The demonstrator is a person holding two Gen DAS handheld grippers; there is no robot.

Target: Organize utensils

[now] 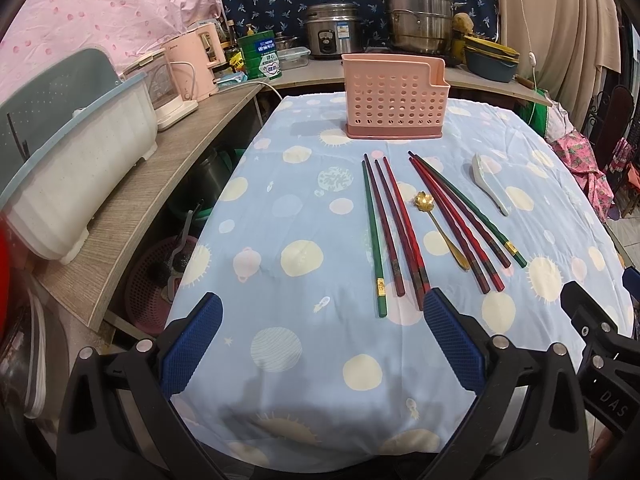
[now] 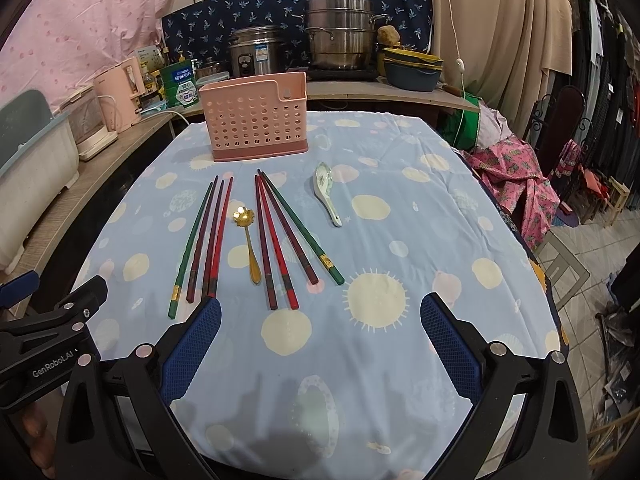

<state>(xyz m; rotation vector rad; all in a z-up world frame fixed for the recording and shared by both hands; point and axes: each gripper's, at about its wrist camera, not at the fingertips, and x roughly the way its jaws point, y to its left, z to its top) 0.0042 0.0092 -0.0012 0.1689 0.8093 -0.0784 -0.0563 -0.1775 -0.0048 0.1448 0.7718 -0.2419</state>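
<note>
A pink perforated utensil holder [image 1: 395, 96] [image 2: 256, 116] stands at the far end of the blue patterned tablecloth [image 1: 304, 216] [image 2: 420, 240]. In front of it lie two groups of several red and green chopsticks [image 1: 394, 232] [image 2: 204, 240], the right group [image 1: 460, 216] [image 2: 288, 236] fanned out. A gold flower-shaped spoon [image 1: 440, 228] [image 2: 248, 240] lies between them. A white ceramic spoon [image 1: 490, 182] [image 2: 329, 192] rests further right. My left gripper [image 1: 322, 320] is open, near the left chopsticks' near ends. My right gripper [image 2: 320, 320] is open over bare cloth.
A wooden shelf [image 1: 132, 216] on the left carries a white dish rack [image 1: 76, 164], a pink kettle [image 1: 196, 64] and a green tin [image 1: 260, 54]. Steel pots [image 1: 418, 16] [image 2: 340, 32] and a blue bowl [image 2: 412, 68] stand behind the table. Pink cloth [image 2: 516, 176] and a chair sit right.
</note>
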